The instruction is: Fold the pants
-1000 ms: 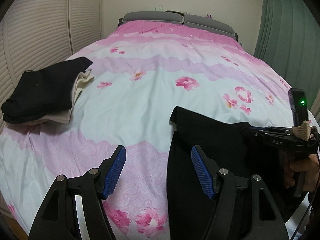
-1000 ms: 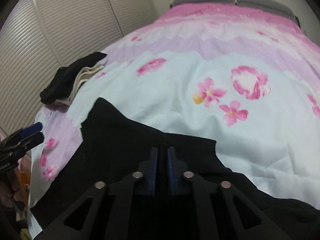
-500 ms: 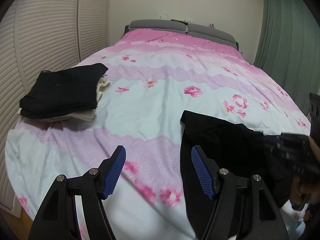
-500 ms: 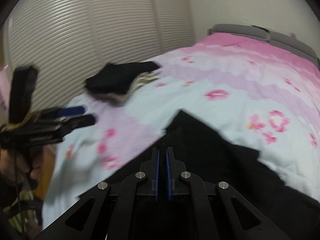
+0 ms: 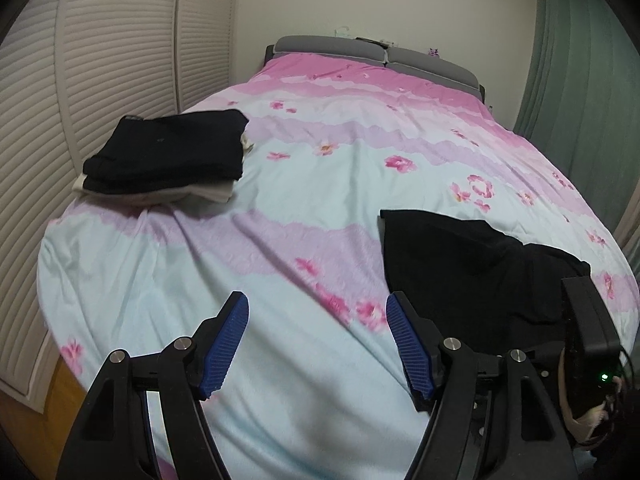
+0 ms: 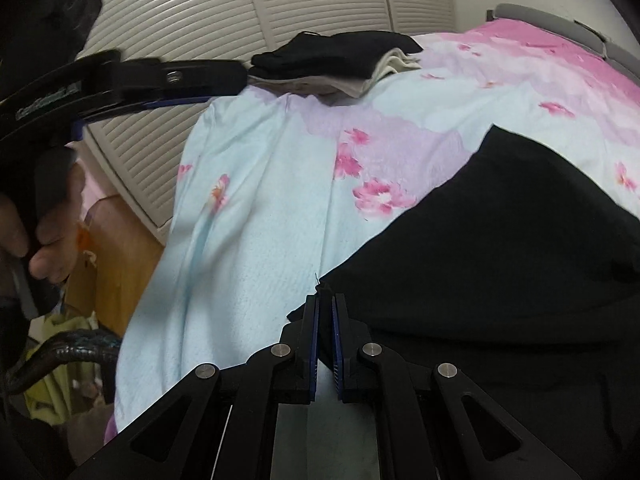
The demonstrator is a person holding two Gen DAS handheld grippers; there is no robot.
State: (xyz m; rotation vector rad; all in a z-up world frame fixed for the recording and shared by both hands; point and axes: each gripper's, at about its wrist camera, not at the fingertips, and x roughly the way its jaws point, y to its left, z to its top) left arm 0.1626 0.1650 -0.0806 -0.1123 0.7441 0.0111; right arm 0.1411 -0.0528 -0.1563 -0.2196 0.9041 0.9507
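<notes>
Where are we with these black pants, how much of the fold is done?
Done: a folded stack lies by the bed's left edge. In hand: the right hand-held gripper is shut on an edge of the black pants, which lie loosely bunched, not squared. The left hand-held gripper is open over bare quilt, holding nothing. Left: smooth the pants, fold them, and probably add them to the stack.

Bedspread [image 5: 280,208] centre open; folded stack [image 5: 168,156] blocks left, black pants [image 5: 460,264] right.
</notes>
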